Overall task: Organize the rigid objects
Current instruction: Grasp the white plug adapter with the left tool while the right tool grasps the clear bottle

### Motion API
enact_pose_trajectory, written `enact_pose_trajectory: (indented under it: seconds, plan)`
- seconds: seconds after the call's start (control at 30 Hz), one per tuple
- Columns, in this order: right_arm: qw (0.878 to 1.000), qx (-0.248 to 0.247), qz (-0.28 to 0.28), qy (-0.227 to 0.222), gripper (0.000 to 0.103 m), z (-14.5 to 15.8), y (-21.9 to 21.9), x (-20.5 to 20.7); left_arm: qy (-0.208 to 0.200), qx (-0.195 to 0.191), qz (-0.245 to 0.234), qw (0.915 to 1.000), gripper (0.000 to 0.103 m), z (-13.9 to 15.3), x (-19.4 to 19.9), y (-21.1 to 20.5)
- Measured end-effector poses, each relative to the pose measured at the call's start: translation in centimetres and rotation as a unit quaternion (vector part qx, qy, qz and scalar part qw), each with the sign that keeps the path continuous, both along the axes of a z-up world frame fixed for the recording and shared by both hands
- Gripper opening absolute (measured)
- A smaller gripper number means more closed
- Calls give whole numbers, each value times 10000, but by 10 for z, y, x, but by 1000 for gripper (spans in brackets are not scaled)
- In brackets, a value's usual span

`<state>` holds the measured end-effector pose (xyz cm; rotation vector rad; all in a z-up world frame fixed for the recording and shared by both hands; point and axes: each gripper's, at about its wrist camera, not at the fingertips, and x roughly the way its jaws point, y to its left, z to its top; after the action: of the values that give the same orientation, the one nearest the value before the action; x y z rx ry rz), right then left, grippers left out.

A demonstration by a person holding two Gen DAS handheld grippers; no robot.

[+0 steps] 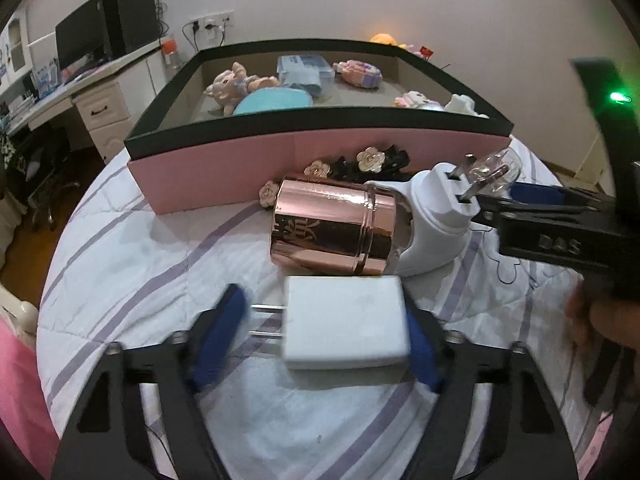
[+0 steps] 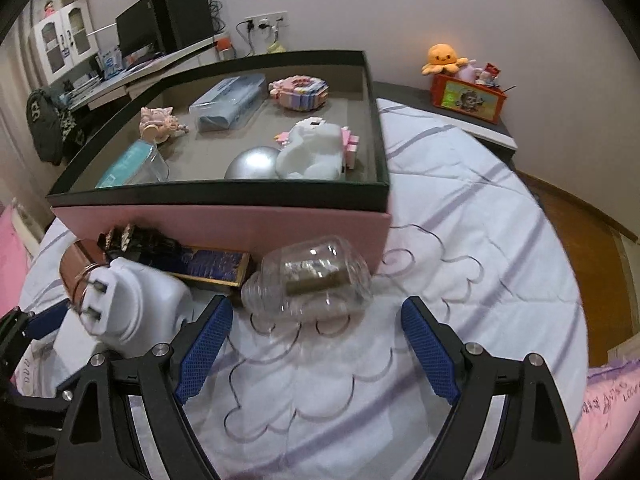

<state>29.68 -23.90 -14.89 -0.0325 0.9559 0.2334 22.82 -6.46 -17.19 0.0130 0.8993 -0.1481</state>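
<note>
A white plug adapter (image 1: 346,322) lies on the striped bedsheet between the fingers of my open left gripper (image 1: 320,338); the right pad touches or nearly touches it, the left stands apart. Beyond it lie a rose-gold canister (image 1: 334,228) and a white plug device (image 1: 434,216). A clear glass jar (image 2: 308,280) lies on its side just ahead of my open, empty right gripper (image 2: 316,350), which also shows in the left wrist view (image 1: 520,200). The white plug device (image 2: 128,302) lies to the left.
A pink box with a black rim (image 2: 224,200) stands behind, holding toys, plastic cases and a silver ball (image 2: 252,164). Black flower hair clips (image 1: 360,162) and a framed panel (image 2: 212,266) lie against its front wall. A desk (image 1: 80,88) stands at far left.
</note>
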Motion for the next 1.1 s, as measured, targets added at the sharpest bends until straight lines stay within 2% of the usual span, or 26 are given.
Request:
enact_pose_trajectory:
  seconds: [0.1,0.2,0.23,0.57,1.1]
  plan:
    - [9998,145,170,9,84,-2,-2,5,2,-110,-2,9999,67,1,-3,5]
    - [9993,186,332,-11,67,1,-1,1,0,-177,36,9998,67,3,-7,10]
    - [9993,188,319,-33,64,3,-3,-2,-1,-200,61,9998,67,4,-9,13]
    - [9982,571,174,-78,64,14,-19,-18,-66,-280,235,9993,67,13,-17,33]
    - [9946,714,298,-692,64,73,-11,-40,-614,-418,335,9967,67,59,-25,52]
